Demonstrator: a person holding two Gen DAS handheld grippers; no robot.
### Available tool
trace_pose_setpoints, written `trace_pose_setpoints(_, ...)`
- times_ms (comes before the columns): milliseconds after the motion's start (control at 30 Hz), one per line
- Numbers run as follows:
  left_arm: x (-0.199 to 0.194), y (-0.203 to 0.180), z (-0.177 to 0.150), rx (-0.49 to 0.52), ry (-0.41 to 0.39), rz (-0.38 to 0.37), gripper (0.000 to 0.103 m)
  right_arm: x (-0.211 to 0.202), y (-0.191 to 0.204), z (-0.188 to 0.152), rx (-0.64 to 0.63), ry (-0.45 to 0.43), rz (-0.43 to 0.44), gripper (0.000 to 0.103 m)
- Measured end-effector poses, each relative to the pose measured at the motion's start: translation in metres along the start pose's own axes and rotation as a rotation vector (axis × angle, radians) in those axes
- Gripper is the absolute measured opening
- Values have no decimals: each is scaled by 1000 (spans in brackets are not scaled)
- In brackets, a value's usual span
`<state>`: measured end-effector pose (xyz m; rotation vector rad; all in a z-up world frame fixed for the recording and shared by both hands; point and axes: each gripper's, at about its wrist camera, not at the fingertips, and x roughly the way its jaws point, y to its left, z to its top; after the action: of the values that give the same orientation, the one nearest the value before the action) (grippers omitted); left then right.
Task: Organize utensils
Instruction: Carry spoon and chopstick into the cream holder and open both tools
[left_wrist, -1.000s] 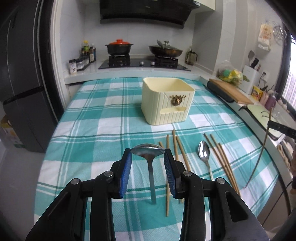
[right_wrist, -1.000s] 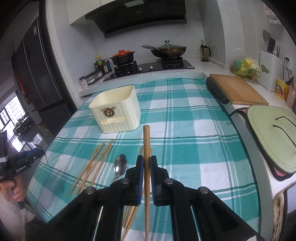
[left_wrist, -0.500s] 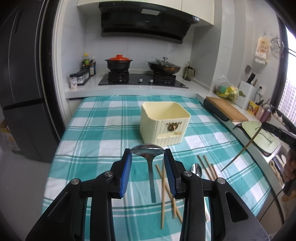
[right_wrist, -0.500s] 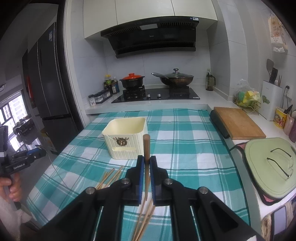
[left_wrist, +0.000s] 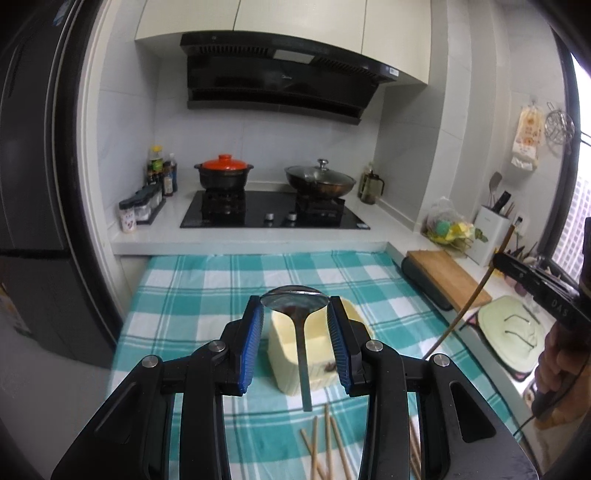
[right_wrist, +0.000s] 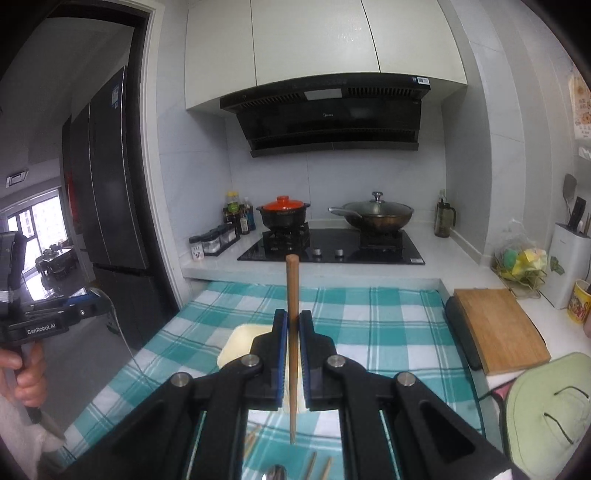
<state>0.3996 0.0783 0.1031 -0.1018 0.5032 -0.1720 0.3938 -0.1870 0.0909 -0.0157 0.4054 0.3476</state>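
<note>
The left gripper (left_wrist: 295, 325) is partly open and holds a metal spoon (left_wrist: 295, 301) by its bowl, the blue pads touching the bowl's two edges; the handle hangs down between the fingers, clear of the cloth. The right gripper (right_wrist: 293, 332) is almost fully closed on a single wooden chopstick (right_wrist: 292, 295), which stands nearly upright in the jaws, its thick end above the pads and its thin end pointing down. In the left wrist view that same chopstick (left_wrist: 469, 299) slants down from the right gripper (left_wrist: 496, 260), held by a hand (left_wrist: 554, 369) at the right edge. Both grippers are in the air above a table covered with a teal and white checked cloth (left_wrist: 207, 291). A cream utensil box (left_wrist: 284, 354) with an open top stands on the cloth near the middle of the table, directly behind and below the spoon; in the right wrist view the box (right_wrist: 240, 343) is mostly hidden behind the closed fingers. Several loose chopsticks (left_wrist: 325, 443) lie on the cloth toward the near edge of the table, in front of the box, and the bowl of a second spoon (right_wrist: 275, 472) shows at the bottom of the right wrist view. A wooden cutting board (right_wrist: 498, 328) lies on the counter along the table's right edge. At the far end are a stove with a red-lidded pot (left_wrist: 223, 175) and a lidded wok (left_wrist: 319, 181).
</note>
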Motion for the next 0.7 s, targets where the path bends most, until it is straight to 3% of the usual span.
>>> trace_pose_setpoints(167, 44, -4, 27, -22, -23, 8, 35, 39, 11, 31, -13, -87, 27, 7)
trace_pose_setpoints(267, 79, -5, 26, -35, 11, 16, 36, 73, 10, 31, -6, -93, 26, 7)
trace_pose_setpoints(500, 159, -4, -6, -30, 160, 64, 36, 161, -13, -13, 59, 88, -3, 6)
trace_pose_setpoints(700, 193, 2, -30, -38, 259, 103, 37, 195, -31, -51, 121, 245, -17, 7)
